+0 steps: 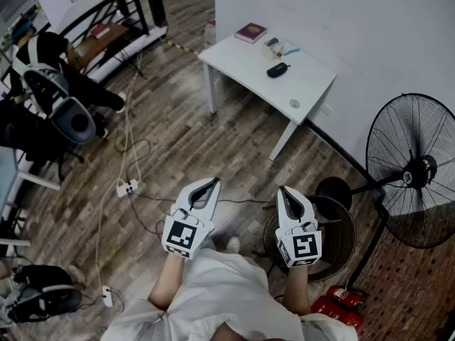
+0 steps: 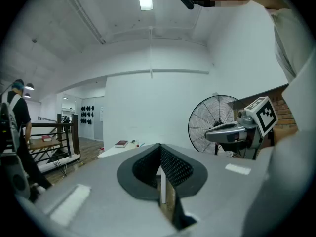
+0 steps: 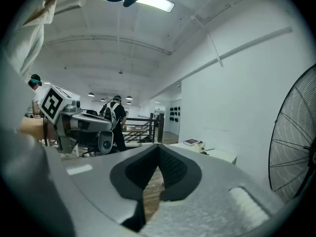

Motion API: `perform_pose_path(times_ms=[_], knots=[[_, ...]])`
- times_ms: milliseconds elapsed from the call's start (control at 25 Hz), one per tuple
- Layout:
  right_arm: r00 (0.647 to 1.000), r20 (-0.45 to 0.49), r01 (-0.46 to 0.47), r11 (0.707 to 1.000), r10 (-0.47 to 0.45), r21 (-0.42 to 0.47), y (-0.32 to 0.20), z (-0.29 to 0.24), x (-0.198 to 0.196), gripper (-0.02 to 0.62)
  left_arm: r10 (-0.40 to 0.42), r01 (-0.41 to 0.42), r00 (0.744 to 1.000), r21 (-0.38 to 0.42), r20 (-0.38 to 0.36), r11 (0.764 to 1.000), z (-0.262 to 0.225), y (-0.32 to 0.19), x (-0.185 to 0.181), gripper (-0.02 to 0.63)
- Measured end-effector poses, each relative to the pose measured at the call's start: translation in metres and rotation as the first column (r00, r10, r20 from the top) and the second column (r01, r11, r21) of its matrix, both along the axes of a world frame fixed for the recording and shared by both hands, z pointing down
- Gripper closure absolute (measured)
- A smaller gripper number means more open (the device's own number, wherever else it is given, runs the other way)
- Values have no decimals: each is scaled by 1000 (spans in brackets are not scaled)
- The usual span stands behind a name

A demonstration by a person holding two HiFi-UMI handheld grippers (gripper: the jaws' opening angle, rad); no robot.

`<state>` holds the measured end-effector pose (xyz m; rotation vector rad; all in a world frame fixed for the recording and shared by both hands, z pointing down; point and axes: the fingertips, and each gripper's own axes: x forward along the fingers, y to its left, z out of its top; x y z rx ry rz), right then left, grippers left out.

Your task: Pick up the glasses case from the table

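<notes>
Left tool (image 1: 212,182) and right tool (image 1: 283,189), clenched empty, hang well apart from the glasses case (image 1: 277,69); red book's (image 1: 251,32) print unreadable.

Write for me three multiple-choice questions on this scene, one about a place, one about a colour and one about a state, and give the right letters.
1. Where does the glasses case lie?
A. on the floor
B. on the white table
C. on a chair

2. What colour is the book on that table?
A. green
B. yellow
C. dark red

3. How do the fingers of the right gripper stand?
A. shut, nothing between them
B. wide open
C. shut on the case

Right letters:
1. B, the head view shows it on the tabletop.
2. C, its cover is dark red.
3. A, the right gripper view shows the tips meeting, with nothing held.
</notes>
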<state>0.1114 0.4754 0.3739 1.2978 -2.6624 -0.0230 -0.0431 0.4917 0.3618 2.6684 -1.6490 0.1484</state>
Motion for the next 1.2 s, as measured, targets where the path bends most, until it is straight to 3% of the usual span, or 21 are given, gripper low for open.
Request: perform_pose_path(times_ms=[360, 1200], knots=[[999, 38, 11, 1000, -11, 9, -21, -5, -9, 592, 25, -25, 1000, 29, 8, 999, -7, -18, 9, 589], [992, -27, -128, 992, 127, -17, -165, 4, -72, 592, 143, -141, 989, 46, -44, 989, 1, -185, -56, 589]])
